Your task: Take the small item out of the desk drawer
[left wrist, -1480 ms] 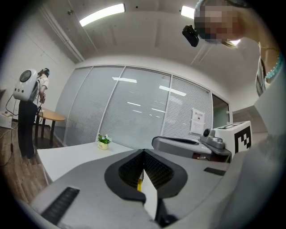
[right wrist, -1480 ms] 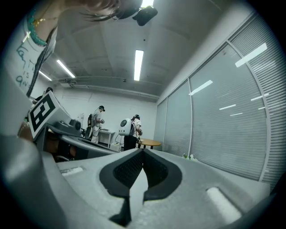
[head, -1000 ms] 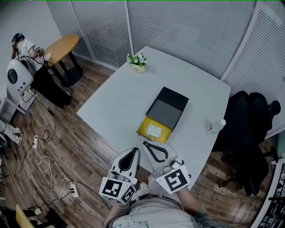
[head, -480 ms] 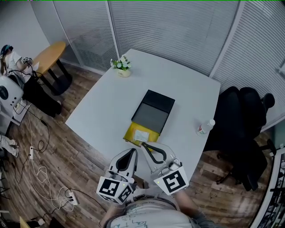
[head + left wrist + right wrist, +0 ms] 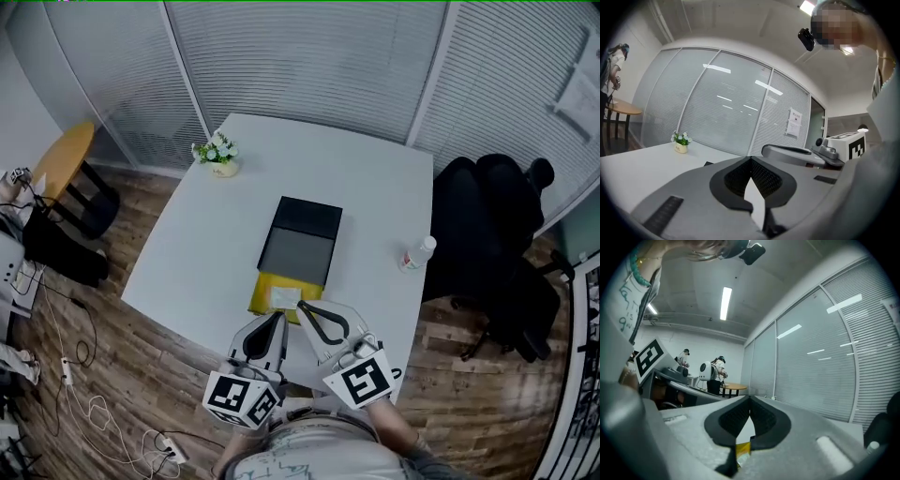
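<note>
A black desk drawer unit [image 5: 300, 239] lies on the white table [image 5: 375, 187], its yellow drawer [image 5: 265, 292] pulled out toward me. A small white item [image 5: 283, 298] lies inside the drawer. My left gripper [image 5: 278, 317] [image 5: 750, 159] is shut and empty, its tip just short of the drawer's near edge. My right gripper [image 5: 302, 305] [image 5: 750, 398] is shut too, holding nothing, with its tip at the drawer's near right corner. In the right gripper view a strip of the yellow drawer [image 5: 743, 448] shows below the closed jaws.
A small potted plant [image 5: 217, 155] [image 5: 681, 142] stands at the table's far left corner. A plastic bottle [image 5: 416, 253] stands near the right edge, beside a black office chair [image 5: 487, 234]. A round wooden table [image 5: 66, 159] and floor cables [image 5: 84, 403] lie to the left.
Both grippers have moved forward together toward the yellow drawer, still shut. The head view has swung, so the table and drawer unit now sit more squarely ahead.
</note>
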Demonstrator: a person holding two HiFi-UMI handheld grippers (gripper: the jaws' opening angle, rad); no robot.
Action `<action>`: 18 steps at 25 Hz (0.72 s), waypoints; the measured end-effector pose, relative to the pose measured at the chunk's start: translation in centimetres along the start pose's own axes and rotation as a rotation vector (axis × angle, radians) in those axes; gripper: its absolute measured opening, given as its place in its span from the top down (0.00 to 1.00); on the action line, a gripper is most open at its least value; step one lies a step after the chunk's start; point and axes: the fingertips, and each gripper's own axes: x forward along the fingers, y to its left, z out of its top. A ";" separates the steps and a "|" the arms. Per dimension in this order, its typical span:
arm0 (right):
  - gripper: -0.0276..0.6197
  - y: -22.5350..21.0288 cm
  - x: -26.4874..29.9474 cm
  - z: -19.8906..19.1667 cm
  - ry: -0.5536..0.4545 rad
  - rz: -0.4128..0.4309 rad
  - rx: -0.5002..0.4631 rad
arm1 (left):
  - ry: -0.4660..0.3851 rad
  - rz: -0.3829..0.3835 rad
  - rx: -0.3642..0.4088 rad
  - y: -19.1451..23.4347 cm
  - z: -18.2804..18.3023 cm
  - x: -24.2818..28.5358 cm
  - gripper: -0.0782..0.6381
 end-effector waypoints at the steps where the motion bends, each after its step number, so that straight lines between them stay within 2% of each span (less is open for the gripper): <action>1: 0.95 -0.2 0.6 0.2 0.002 -0.025 0.000 | 0.003 -0.018 0.006 0.6 0.5 0.2 0.89; 7: 0.95 -0.8 3.4 1.4 0.014 -0.116 -0.017 | 0.029 -0.134 0.021 3.2 2.6 2.1 0.89; 18: 0.95 -1.6 6.5 0.8 0.069 -0.216 -0.023 | 0.076 -0.263 0.004 6.2 3.3 3.5 0.89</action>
